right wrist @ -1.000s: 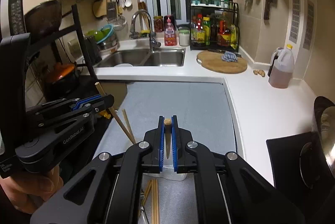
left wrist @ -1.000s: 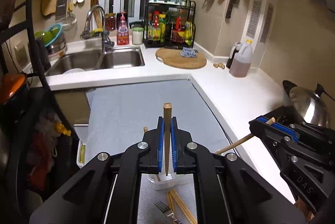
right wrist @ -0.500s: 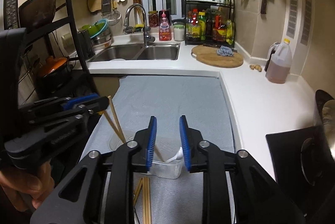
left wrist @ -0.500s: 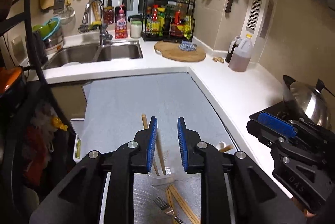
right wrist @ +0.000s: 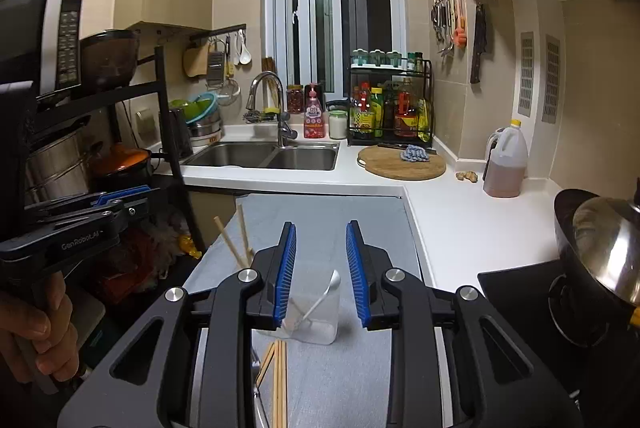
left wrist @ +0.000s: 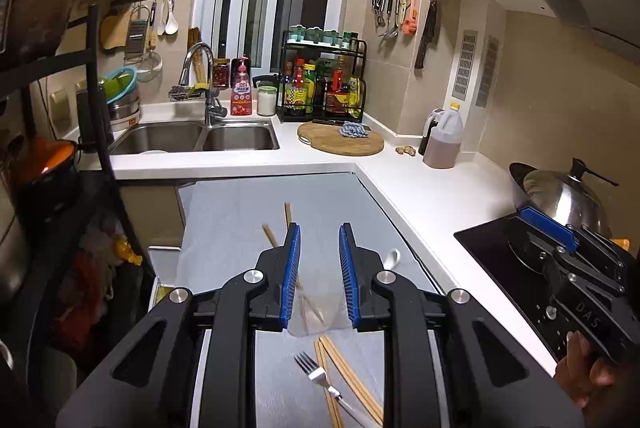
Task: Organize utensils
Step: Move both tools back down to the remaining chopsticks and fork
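A clear plastic cup (left wrist: 316, 320) stands on the grey mat (left wrist: 240, 212), just beyond both grippers. Two wooden chopsticks (left wrist: 269, 234) lean in it, together with a white spoon (right wrist: 331, 286). My left gripper (left wrist: 319, 228) is open and empty, its blue pads on either side of the cup from behind. In the right wrist view my right gripper (right wrist: 321, 226) is open and empty too, with the cup (right wrist: 316, 320) showing between its fingers. On the mat in front of the cup lie a fork (left wrist: 316, 372) and several loose chopsticks (right wrist: 280, 376).
A double sink (right wrist: 280, 156) and a round cutting board (right wrist: 402, 164) sit at the back of the white counter. An oil jug (right wrist: 504, 164) stands at the far right. A lidded wok (left wrist: 560, 196) rests on the black hob. A black rack (right wrist: 120, 132) fills the left side.
Each gripper was shut on an upright chopstick a second ago. Both have opened, the chopsticks now stand in the cup, and both grippers have drawn back from it.
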The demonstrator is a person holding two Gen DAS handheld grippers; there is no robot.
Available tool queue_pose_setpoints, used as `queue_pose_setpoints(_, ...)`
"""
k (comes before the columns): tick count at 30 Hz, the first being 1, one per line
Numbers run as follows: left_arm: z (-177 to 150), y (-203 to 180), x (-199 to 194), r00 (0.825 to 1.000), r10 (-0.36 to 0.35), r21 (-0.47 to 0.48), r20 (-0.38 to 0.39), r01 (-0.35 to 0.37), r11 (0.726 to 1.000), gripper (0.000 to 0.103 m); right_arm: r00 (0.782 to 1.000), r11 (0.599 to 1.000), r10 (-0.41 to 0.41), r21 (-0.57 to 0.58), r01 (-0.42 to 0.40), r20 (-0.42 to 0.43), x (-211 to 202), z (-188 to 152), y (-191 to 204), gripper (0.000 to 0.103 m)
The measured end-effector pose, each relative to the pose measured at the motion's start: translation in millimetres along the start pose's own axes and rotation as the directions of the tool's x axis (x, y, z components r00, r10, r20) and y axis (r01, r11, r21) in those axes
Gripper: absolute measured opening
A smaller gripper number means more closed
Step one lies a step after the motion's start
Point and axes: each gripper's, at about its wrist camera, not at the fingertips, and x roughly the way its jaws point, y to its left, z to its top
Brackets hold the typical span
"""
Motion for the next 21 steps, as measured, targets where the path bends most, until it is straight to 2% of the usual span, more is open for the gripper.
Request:
queue_pose_setpoints(4,-37,-2,-10,1.0,0.014,-0.007,0.006,-0.014,1.0,0.02,1.0,0.999,0.012,0.031,-0.012,0.01,-14,-31,-4,0.027)
queue_pose_setpoints(7,-63,-2,-11,1.0,0.022,-0.011,-0.004,-0.022,1.0,0.02,1.0,0.999,-0.012,0.044,0.011,0.01,-19,-54,-5,0.026)
queue_pose_setpoints(14,-139,-5,-10,0.997,0.078,-0.008,-0.004,-0.078,0.997,0.018,0.999,0.995,0.01,0.103,-0.006,-0.044,-16,-122,-12,0.005)
queue_pose_setpoints(21,-193,-14,-3,0.997,0.076,-0.045,-0.031,-0.077,0.996,0.016,0.993,0.998,0.027,0.066,-0.02,-0.117,-4,-185,2,0.005)
